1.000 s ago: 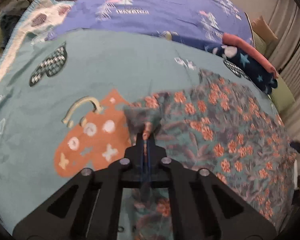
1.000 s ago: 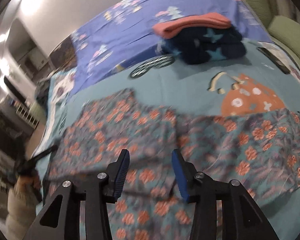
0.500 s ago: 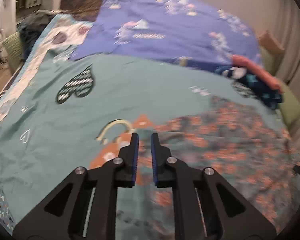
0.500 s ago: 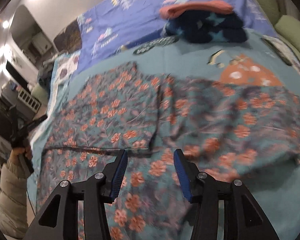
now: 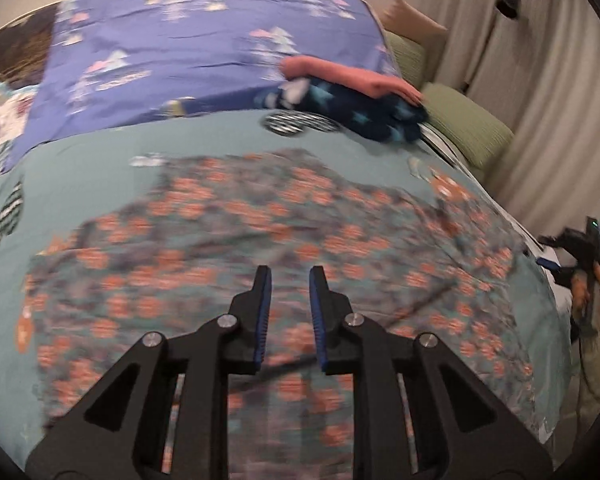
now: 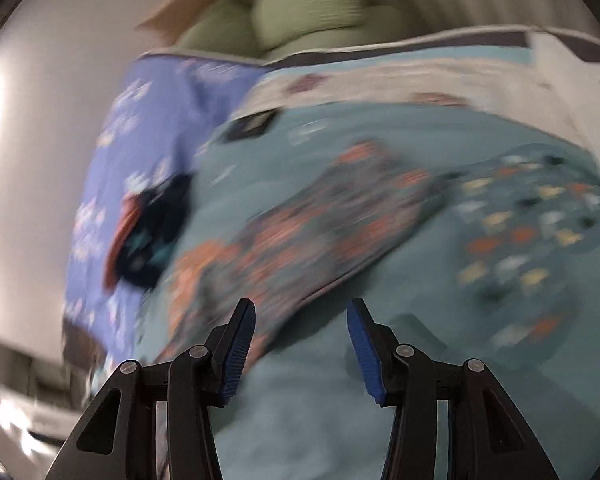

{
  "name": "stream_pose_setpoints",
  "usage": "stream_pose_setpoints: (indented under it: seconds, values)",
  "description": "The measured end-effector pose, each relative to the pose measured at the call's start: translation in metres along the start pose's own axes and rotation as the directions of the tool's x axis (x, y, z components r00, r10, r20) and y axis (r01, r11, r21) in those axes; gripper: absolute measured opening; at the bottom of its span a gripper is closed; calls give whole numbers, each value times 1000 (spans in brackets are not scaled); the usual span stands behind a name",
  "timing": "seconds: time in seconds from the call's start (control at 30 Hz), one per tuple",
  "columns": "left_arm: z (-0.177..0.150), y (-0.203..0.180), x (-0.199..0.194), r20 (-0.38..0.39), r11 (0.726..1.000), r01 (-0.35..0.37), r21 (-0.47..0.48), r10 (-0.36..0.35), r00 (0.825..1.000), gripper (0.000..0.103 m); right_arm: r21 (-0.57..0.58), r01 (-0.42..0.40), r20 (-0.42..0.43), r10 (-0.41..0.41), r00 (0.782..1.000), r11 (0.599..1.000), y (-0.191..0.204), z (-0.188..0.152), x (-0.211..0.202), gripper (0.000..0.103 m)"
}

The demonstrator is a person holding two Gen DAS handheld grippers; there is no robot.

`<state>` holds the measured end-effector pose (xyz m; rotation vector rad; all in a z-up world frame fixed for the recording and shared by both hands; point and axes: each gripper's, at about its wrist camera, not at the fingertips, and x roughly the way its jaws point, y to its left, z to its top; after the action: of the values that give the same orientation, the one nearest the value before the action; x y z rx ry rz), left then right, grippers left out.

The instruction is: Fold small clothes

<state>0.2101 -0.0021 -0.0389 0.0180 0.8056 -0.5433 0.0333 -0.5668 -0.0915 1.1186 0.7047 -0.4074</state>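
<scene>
Left gripper (image 5: 288, 280) was clamped on a corner of the floral garment (image 5: 260, 240) a second ago; it has let go, its jaws have just been opening, and nothing sits between the blue ribbed pads now, only a narrow gap. Its view has swung from the garment's left corner to over the middle of it. Right gripper (image 6: 302, 312) stands wider apart and empty, as before, but its view has rolled hard: the bed now runs diagonally, heavily blurred. The garment is thin soft cloth, grey-teal with orange flowers, lying spread flat on the teal bedspread (image 5: 100, 168), a long crease running across it. Behind it is a folded stack (image 5: 360, 104): salmon piece on top of a navy star-print one, at the edge of the purple sheet (image 5: 188, 52). Ribbed green cushions (image 5: 460, 120) are at the far right. A hand (image 5: 592, 280) shows at the right edge.
</scene>
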Motion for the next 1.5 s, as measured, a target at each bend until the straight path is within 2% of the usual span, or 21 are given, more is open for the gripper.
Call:
stream_pose_setpoints:
  seconds: [0.13,0.23,0.3,0.33,0.37,0.4,0.5,0.57,0.63,0.73,0.83,0.9,0.97,1.03,1.1,1.13,1.23,1.33,1.4,1.47,1.5]
  values:
    - [0,-23,5,-12,1000,-1,22,1,1000,32,66,5,-5,-4,1000,998,-26,26,13,52]
    - [1,-29,9,-15,1000,-6,6,6,1000,32,137,-11,-33,16,999,991,-36,39,34,53]
    - [2,-31,11,-20,1000,-9,-18,9,1000,32,181,-23,-19,26,999,983,-39,43,42,53]
    - [2,-31,12,-22,1000,-9,-27,8,1000,32,197,-26,-1,27,1000,980,-39,45,45,43]
    - [2,-30,12,-22,999,-8,-40,7,1000,32,200,-31,19,28,999,979,-37,47,47,29]
    - [2,-29,11,-20,999,-10,-52,9,1000,32,188,-36,23,33,999,981,-33,50,50,3]
    - [1,-24,12,-14,997,-7,-81,6,1000,32,153,-84,68,74,995,985,-11,53,46,4]
    - [-1,-19,12,-12,994,-4,-108,3,1000,33,46,-140,101,135,986,989,26,48,34,4]
    - [-4,-14,12,-11,992,-2,-130,0,1000,34,-96,-193,107,203,973,976,71,34,21,4]
    - [-9,-7,11,-10,988,-3,-156,2,1000,35,-313,-293,47,322,946,904,148,-10,6,4]
    - [-15,1,8,-8,984,-1,-179,-1,1000,36,-494,-401,-75,422,903,772,215,-76,-4,5]
    - [-20,8,4,-4,981,-1,-195,0,1000,37,-598,-447,-170,440,882,665,249,-129,-3,5]
    - [-25,17,-1,2,976,6,-217,-6,1000,40,-662,-501,-306,409,860,558,274,-186,13,5]
    - [-30,25,-5,8,970,23,-244,-21,1000,45,-694,-510,-403,312,860,509,283,-231,38,7]
    - [-35,32,-9,10,961,51,-272,-50,999,48,-716,-503,-474,193,859,484,278,-265,63,13]
    - [-38,35,-10,12,955,72,-286,-72,997,48,-724,-499,-516,106,850,476,272,-282,79,15]
    - [-44,40,-14,20,937,147,-317,-148,989,50,-735,-480,-537,22,843,479,252,-300,91,19]
    - [-46,33,-14,12,925,207,-319,-214,977,52,-713,-498,-557,33,830,494,239,-292,87,23]
    - [-46,23,-11,-8,912,263,-316,-280,960,55,-715,-499,-555,37,831,489,234,-289,77,24]
    - [-47,9,-4,-41,889,326,-321,-357,933,57,-736,-481,-531,35,847,477,229,-284,69,29]
    - [-48,3,0,-58,884,338,-324,-375,925,57,-748,-464,-510,35,859,474,227,-280,65,33]
